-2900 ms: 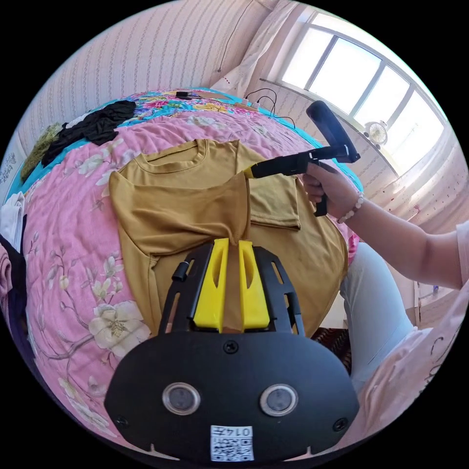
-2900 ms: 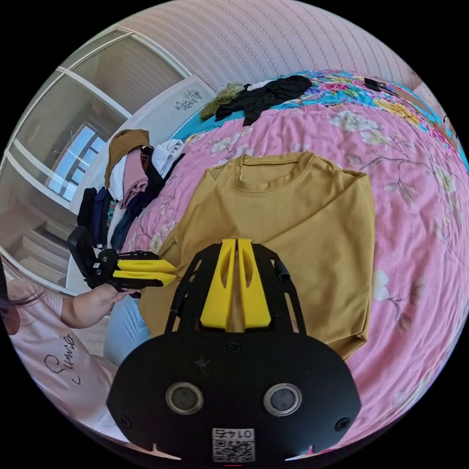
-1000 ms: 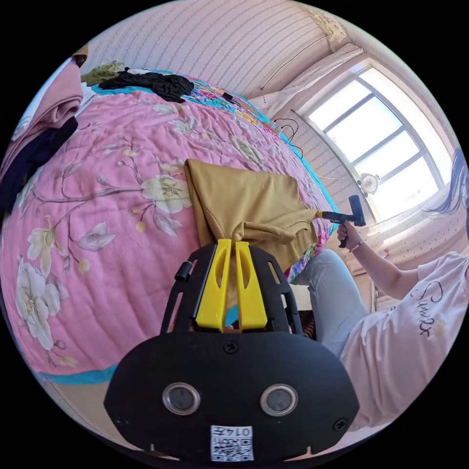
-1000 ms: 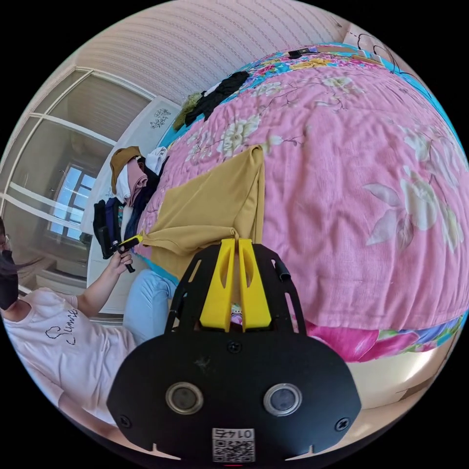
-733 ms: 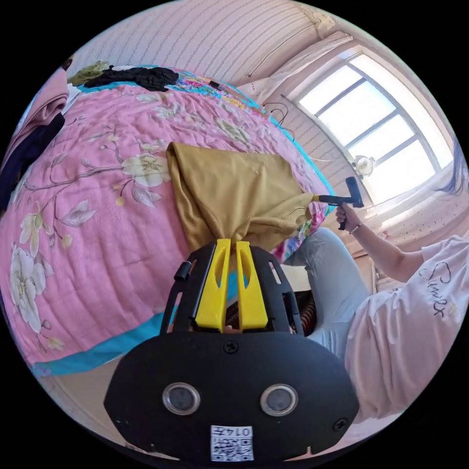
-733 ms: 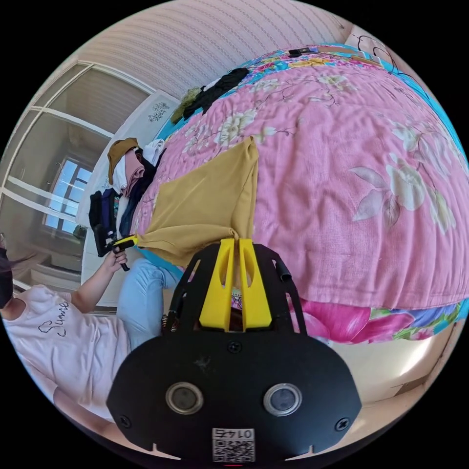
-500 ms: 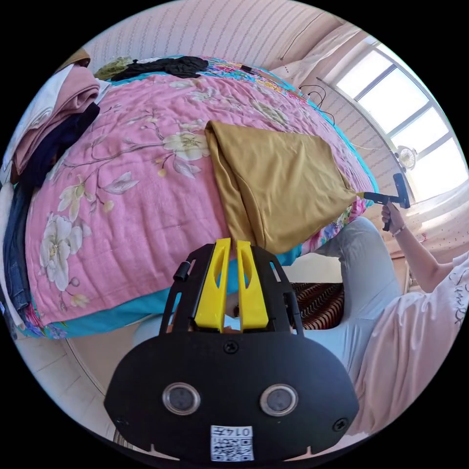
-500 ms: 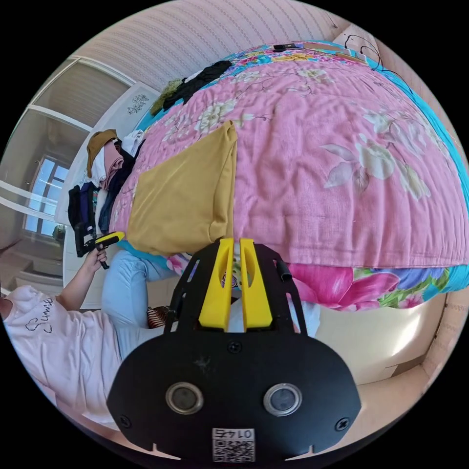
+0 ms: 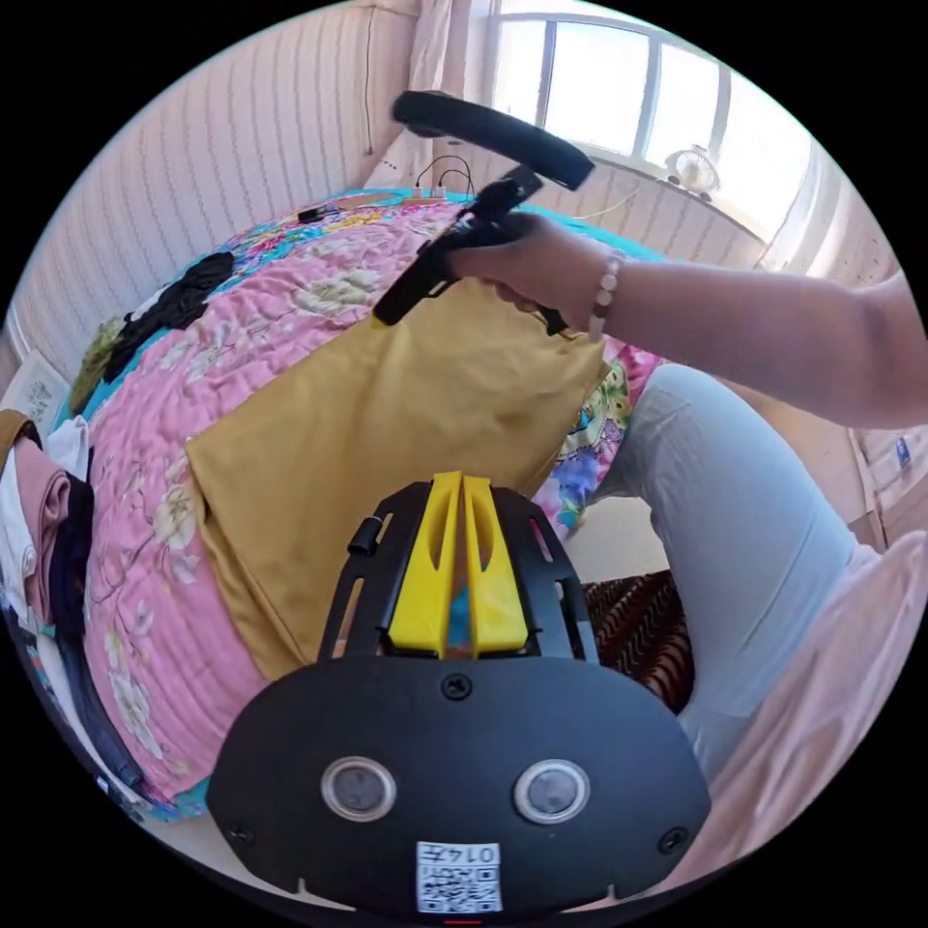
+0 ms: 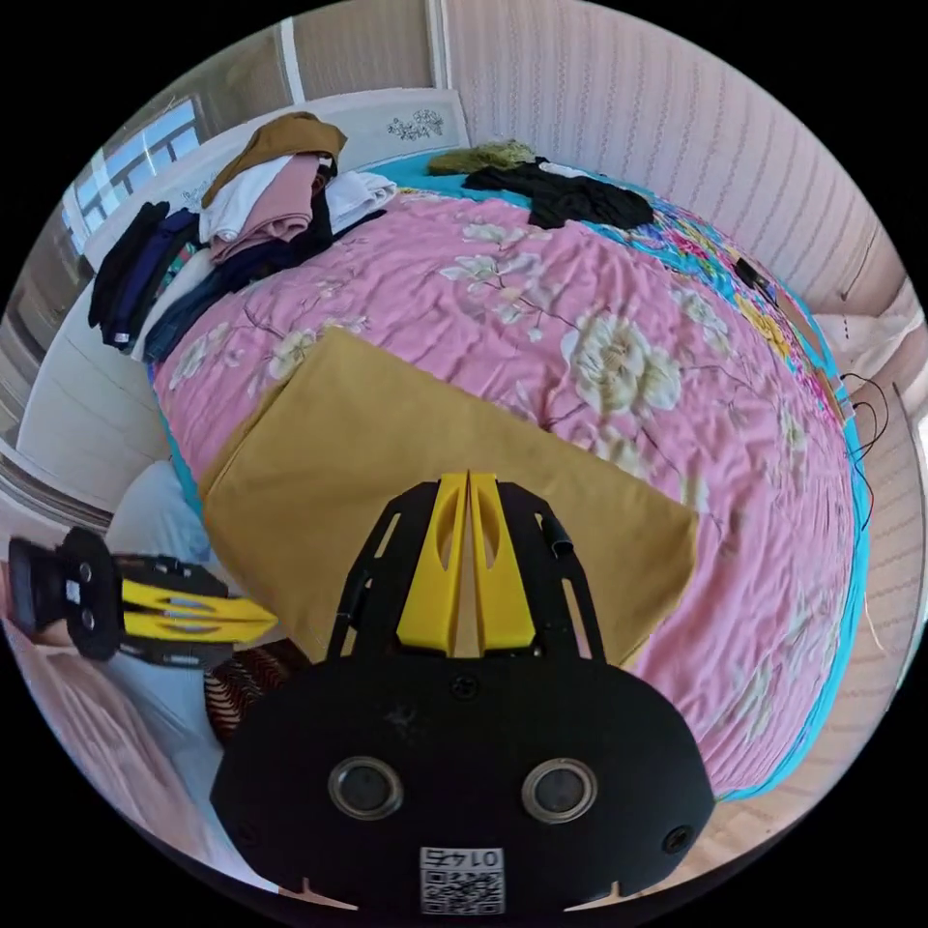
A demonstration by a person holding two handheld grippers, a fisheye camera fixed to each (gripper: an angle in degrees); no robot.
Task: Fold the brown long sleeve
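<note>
While both grippers hover clenched and empty over the folded shirt, clothes pile (right gripper view).

Both gripper views close above the folded brown long sleeve (shared), facing across the bed

Folded long sleeve at the bed's near edge, grippers over and beside it.

The folded long sleeve is laid flat on the bedspread, one end overhanging the bed's near edge by the person's leg. In the left gripper view, the left gripper is seen over the near part of the garment; the right gripper, held in a hand, is above its far end. In the right gripper view, a clothes pile is stacked at the bed's far left, a loose garment lies at the far side, and the left gripper is off the near-left edge.
</note>
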